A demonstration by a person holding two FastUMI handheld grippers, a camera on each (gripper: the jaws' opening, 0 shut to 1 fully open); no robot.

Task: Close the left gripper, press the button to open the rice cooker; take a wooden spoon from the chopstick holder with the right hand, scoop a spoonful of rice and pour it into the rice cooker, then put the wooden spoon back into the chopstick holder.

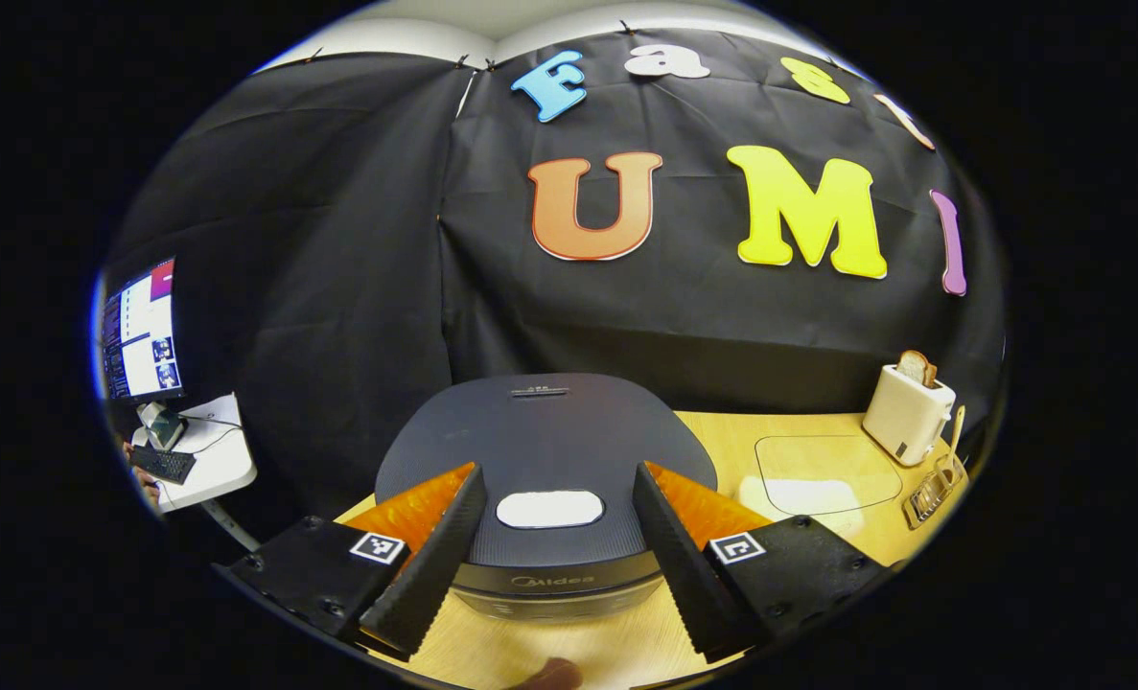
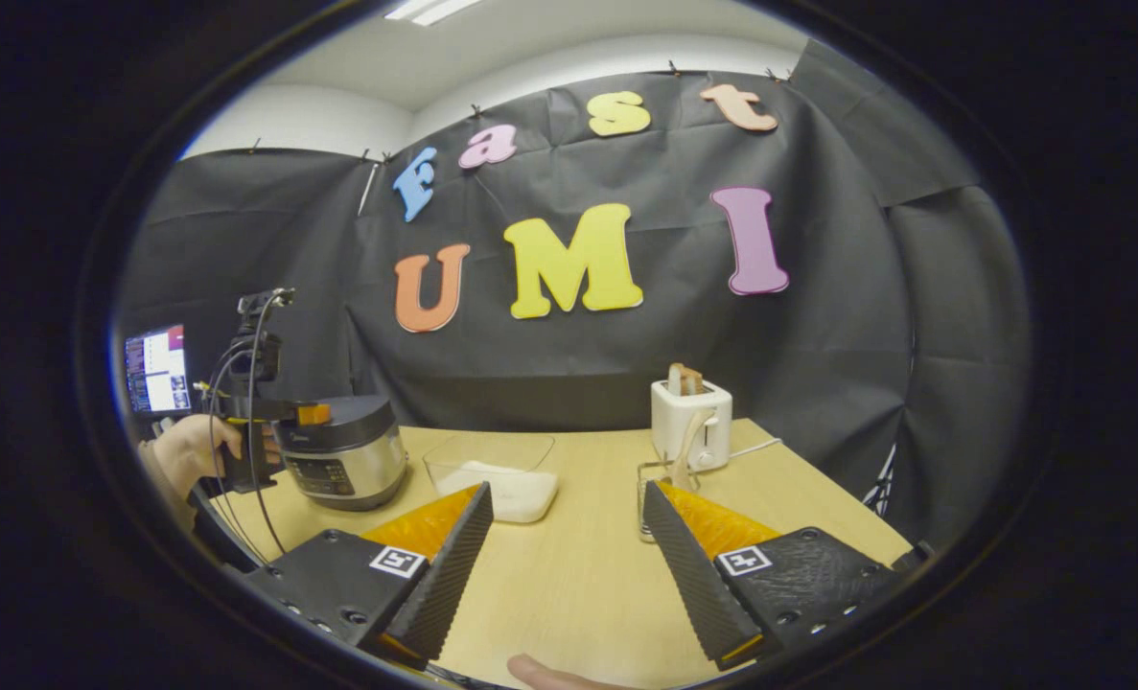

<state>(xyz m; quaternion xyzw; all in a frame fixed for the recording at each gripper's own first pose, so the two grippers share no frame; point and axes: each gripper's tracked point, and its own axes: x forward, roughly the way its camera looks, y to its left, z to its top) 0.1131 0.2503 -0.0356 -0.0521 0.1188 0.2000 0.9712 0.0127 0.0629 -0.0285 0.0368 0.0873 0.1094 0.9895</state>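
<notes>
In the left gripper view a dark rice cooker [image 1: 545, 436] with its lid down stands close ahead, a white oval button [image 1: 549, 509] at the lid's front. My left gripper [image 1: 554, 613] hangs open above the cooker's front, one finger on each side of the button. In the right gripper view the rice cooker [image 2: 343, 450] is at the left, with a hand holding the left gripper [image 2: 252, 422] at it. A clear container of rice [image 2: 497, 484] sits mid-table. A wire chopstick holder [image 2: 660, 498] with a wooden spoon [image 2: 688, 450] stands just past my open right gripper [image 2: 569, 594].
A white toaster [image 2: 691, 422] with bread in it stands behind the chopstick holder on the wooden table [image 2: 578, 575]. A monitor [image 1: 139, 331] and keyboard sit on a small white desk to the far left. Black cloth walls off the back.
</notes>
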